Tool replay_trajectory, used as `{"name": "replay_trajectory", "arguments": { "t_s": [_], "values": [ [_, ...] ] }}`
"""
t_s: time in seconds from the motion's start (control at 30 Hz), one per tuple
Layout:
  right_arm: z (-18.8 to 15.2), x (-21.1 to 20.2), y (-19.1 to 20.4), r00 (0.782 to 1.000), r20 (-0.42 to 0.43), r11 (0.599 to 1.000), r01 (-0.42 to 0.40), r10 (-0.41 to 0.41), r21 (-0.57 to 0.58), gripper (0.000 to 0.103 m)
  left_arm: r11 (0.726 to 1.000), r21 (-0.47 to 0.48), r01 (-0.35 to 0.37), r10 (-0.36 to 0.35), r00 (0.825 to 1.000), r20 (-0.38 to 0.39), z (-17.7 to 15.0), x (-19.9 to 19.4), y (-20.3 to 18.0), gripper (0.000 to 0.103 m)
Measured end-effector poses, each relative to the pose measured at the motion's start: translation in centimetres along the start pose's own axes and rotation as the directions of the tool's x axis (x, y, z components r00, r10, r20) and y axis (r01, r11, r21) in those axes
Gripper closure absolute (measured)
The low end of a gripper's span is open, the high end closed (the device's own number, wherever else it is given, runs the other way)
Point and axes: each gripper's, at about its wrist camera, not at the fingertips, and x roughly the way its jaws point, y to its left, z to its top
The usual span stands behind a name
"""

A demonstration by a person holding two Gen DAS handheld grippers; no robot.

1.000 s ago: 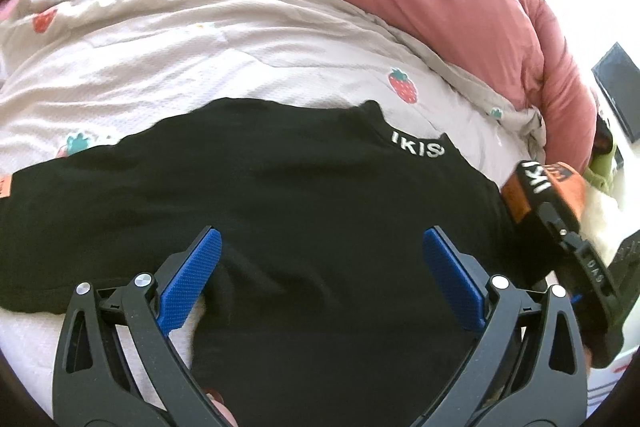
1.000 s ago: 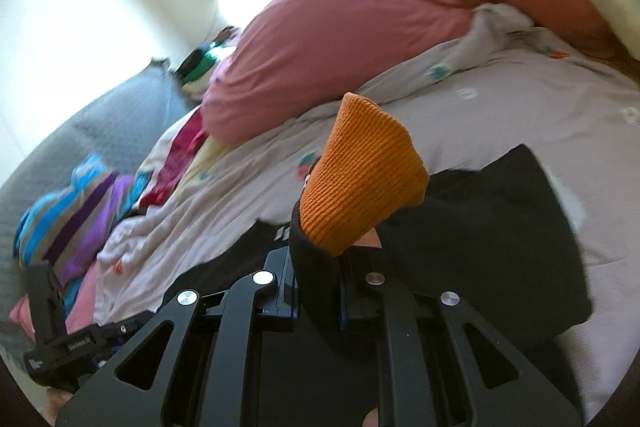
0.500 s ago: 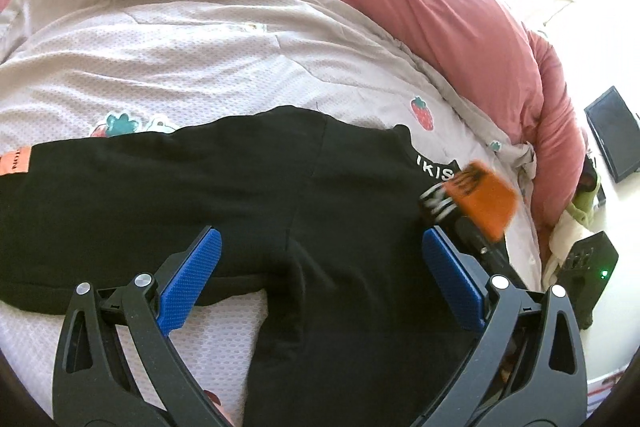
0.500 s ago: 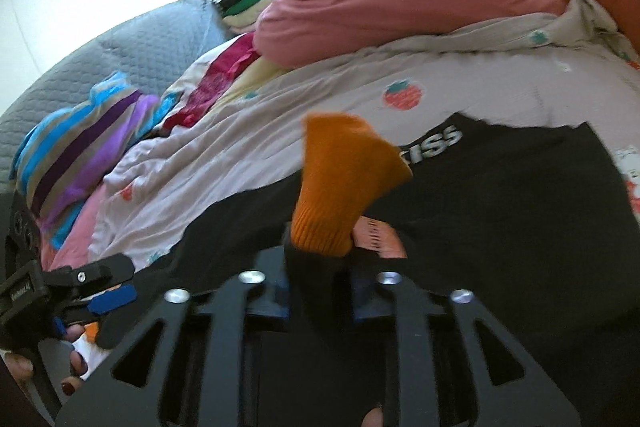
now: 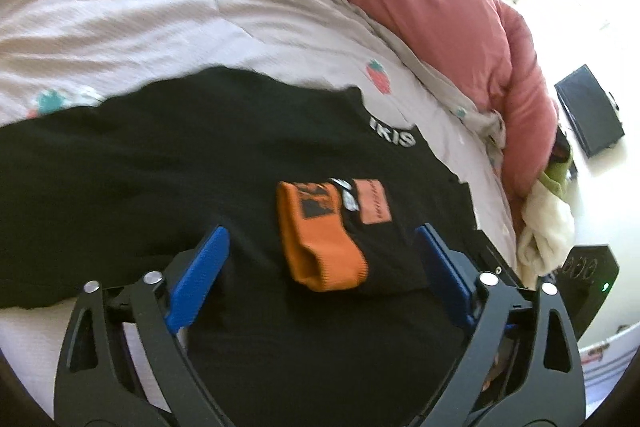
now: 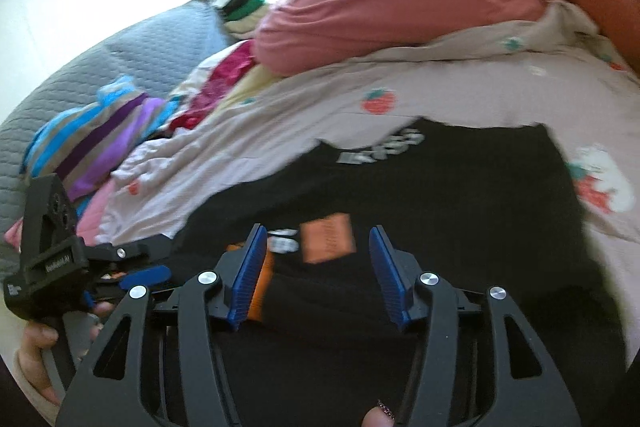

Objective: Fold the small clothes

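Sleeve laid across the chest, right gripper letting go

Now the orange cuff [image 5: 322, 247] of the black garment [image 5: 160, 163] lies flat on the garment's chest, where a second ago it stood pinched upright in the right gripper [image 6: 316, 273]. That gripper's jaws are opening; its blue pads stand apart over the folded sleeve and press on nothing, with the orange patch [image 6: 328, 237] between them and the cuff beside its left pad. The left gripper [image 5: 320, 275] is spread wide but closing, its pads straddling the cuff without touching it; earlier only plain black cloth lay between them.

The garment rests on the strawberry-print sheet [image 5: 160, 27] of the bed, its white-lettered collar [image 5: 394, 135] towards the far side. The pink duvet [image 5: 420, 7] is heaped along the far and right edge, well apart from the collar, with bare sheet between. In the right wrist view a pile of striped and red clothes [image 6: 100, 135] lies to the far left, apart from the garment, and a hand [image 6: 36, 347] grips the left tool's handle at the left edge
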Motion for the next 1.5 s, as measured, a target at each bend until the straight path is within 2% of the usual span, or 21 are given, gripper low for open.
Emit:
{"name": "replay_trajectory", "arguments": {
  "t_s": [0.07,0.27,0.37,0.4,0.43,0.47,0.53,0.57,0.7,0.9,0.93,1.03,1.1,1.2,1.4,1.5],
  "values": [
    [-0.3,-0.8,-1.4,1.0,0.0,1.0,0.024,-0.024,0.02,0.05,1.0,-0.011,0.017,-0.017,0.999,-0.034,-0.2,1.3,-0.3,0.037],
    [-1.3,-3.7,-4.9,0.995,-0.002,0.992,0.1,-0.101,0.07,0.05,0.999,-0.043,0.009,-0.013,0.995,-0.097,-0.9,4.2,-0.6,0.038],
    [-1.6,-4.9,-6.1,0.991,0.006,0.987,0.135,-0.136,0.085,0.05,0.999,-0.033,-0.03,0.026,0.994,-0.102,-1.3,5.4,-0.8,0.041],
    [-1.7,-5.1,-6.4,0.99,0.006,0.986,0.139,-0.141,0.09,0.05,0.999,-0.032,-0.04,0.037,0.995,-0.097,-1.4,5.6,-0.8,0.046],
    [-1.7,-5.4,-6.7,0.989,0.009,0.985,0.146,-0.147,0.096,0.05,0.998,-0.03,-0.051,0.048,0.995,-0.092,-1.3,5.7,-0.8,0.059],
    [-1.8,-5.5,-6.9,0.988,0.01,0.983,0.151,-0.153,0.1,0.05,0.997,-0.025,-0.066,0.064,0.995,-0.083,-1.2,5.7,-0.8,0.077],
    [-1.9,-5.7,-7.4,0.985,0.012,0.98,0.169,-0.171,0.105,0.05,0.999,-0.022,-0.044,0.042,0.997,-0.07,-1.0,5.4,-0.8,0.097],
    [-2.0,-5.7,-7.5,0.983,0.012,0.978,0.18,-0.182,0.106,0.05,1.0,-0.016,-0.024,0.023,0.998,-0.059,-0.8,4.9,-1.0,0.097],
    [-2.0,-5.5,-8.1,0.978,0.007,0.973,0.207,-0.209,0.102,0.05,0.998,0.047,-0.036,0.036,0.999,0.008,-0.3,2.8,-2.0,0.098],
    [-2.2,-4.4,-8.0,0.974,-0.015,0.97,0.226,-0.226,0.089,0.05,0.985,0.115,-0.127,0.117,0.989,0.094,0.4,0.4,-2.5,0.098],
    [-2.1,-4.2,-7.9,0.974,-0.017,0.97,0.226,-0.225,0.085,0.05,0.979,0.123,-0.16,0.147,0.983,0.109,0.5,0.2,-2.4,0.096],
    [-2.1,-3.1,-7.4,0.972,-0.035,0.971,0.233,-0.231,0.058,0.05,0.977,0.114,-0.18,0.167,0.979,0.12,0.6,-0.3,-2.0,0.08],
    [-1.8,-2.0,-6.9,0.972,-0.048,0.973,0.23,-0.228,0.033,0.05,0.975,0.124,-0.184,0.168,0.977,0.134,0.6,-0.7,-2.1,0.08],
    [-1.4,-0.8,-6.0,0.973,-0.058,0.975,0.223,-0.222,0.012,0.05,0.972,0.147,-0.185,0.168,0.978,0.122,0.3,-0.3,-2.5,0.08],
    [-0.9,2.5,-4.2,0.973,-0.117,0.98,0.197,-0.2,-0.039,0.047,0.962,0.154,-0.225,0.219,0.974,0.056,-0.4,2.2,-2.3,0.065],
    [-1.1,4.5,-4.1,0.956,-0.176,0.972,0.226,-0.234,-0.06,0.043,0.947,0.16,-0.278,0.28,0.96,0.01,-1.0,3.8,-1.1,0.061]
  ]
}}
